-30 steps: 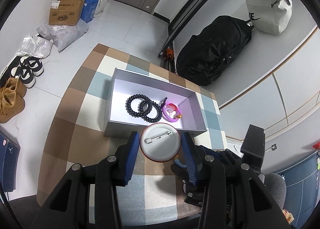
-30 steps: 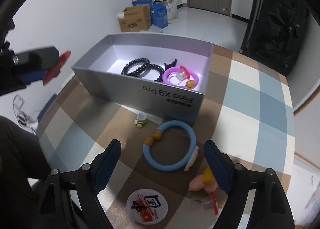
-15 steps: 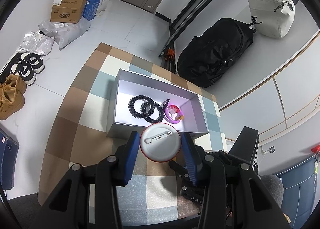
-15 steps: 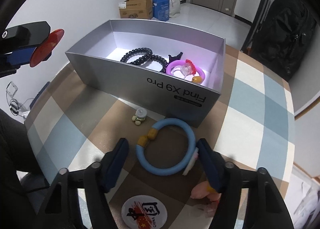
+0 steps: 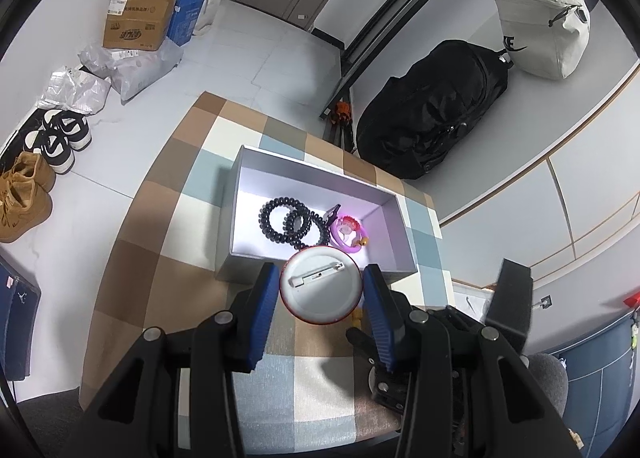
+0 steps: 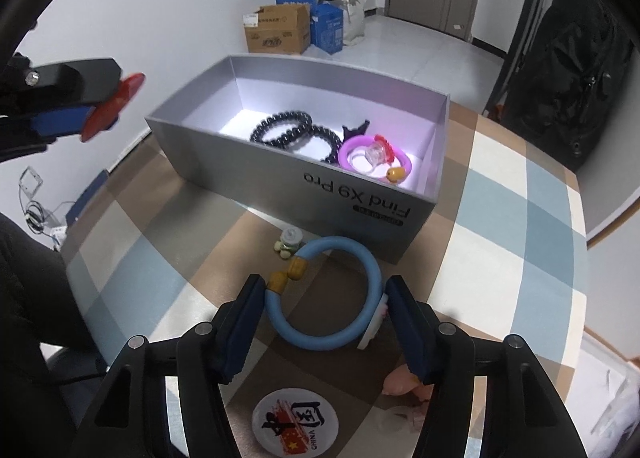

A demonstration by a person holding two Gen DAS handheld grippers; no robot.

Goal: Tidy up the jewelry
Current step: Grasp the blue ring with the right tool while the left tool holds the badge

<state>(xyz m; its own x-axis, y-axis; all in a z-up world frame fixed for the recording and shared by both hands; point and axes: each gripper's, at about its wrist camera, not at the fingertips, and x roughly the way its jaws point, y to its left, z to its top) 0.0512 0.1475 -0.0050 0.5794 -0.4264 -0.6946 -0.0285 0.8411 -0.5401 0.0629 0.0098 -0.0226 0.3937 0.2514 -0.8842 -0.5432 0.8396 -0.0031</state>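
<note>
My left gripper is shut on a round pin badge, white back up, held high above the near wall of the grey box. The box holds two black bead bracelets and a purple ring bracelet. In the right wrist view the left gripper shows at far left with the red-edged badge. My right gripper has its jaws close around a blue ring bracelet on the table; whether the pads touch it is unclear.
A small turtle charm, a round China badge and a pink toy lie on the checked tablecloth near the box. Beyond the table: cardboard boxes, shoes, a black bag.
My right gripper moved forward and down and narrowed around the blue ring bracelet. My left gripper rose a little with the badge still held.
</note>
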